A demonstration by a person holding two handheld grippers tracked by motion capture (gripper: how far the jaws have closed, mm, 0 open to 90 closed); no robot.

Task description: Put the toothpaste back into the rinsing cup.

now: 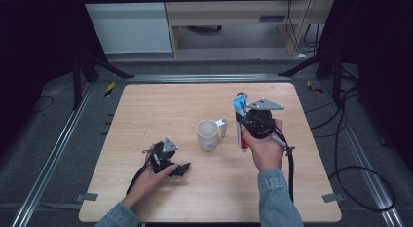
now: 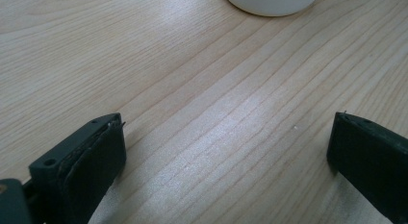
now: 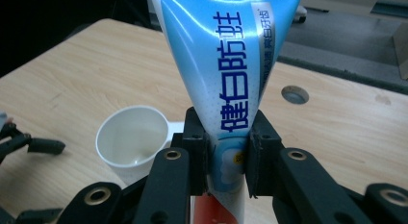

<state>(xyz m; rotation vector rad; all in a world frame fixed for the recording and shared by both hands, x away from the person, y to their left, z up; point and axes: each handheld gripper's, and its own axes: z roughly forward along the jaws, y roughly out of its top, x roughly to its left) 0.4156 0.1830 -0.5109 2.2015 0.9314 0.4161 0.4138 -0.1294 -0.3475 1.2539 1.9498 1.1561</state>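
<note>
A white cup (image 1: 208, 134) with a handle stands near the middle of the wooden table (image 1: 146, 110); in the right gripper view the cup (image 3: 132, 140) looks empty. My right gripper (image 1: 242, 121) is held above the table just right of the cup, shut on a blue, white and red toothpaste tube (image 1: 240, 121) that stands upright. The right gripper view has the tube (image 3: 226, 65) squeezed between the two jaws. My left gripper (image 1: 182, 169) rests low on the table, left of and nearer than the cup, open with bare wood between its jaws (image 2: 226, 152).
The cup's white base (image 2: 272, 3) lies ahead of the left jaws. A round hole (image 3: 294, 94) is in the tabletop beyond the tube. Black cables trail from both grippers. Metal rails and dark stands surround the table.
</note>
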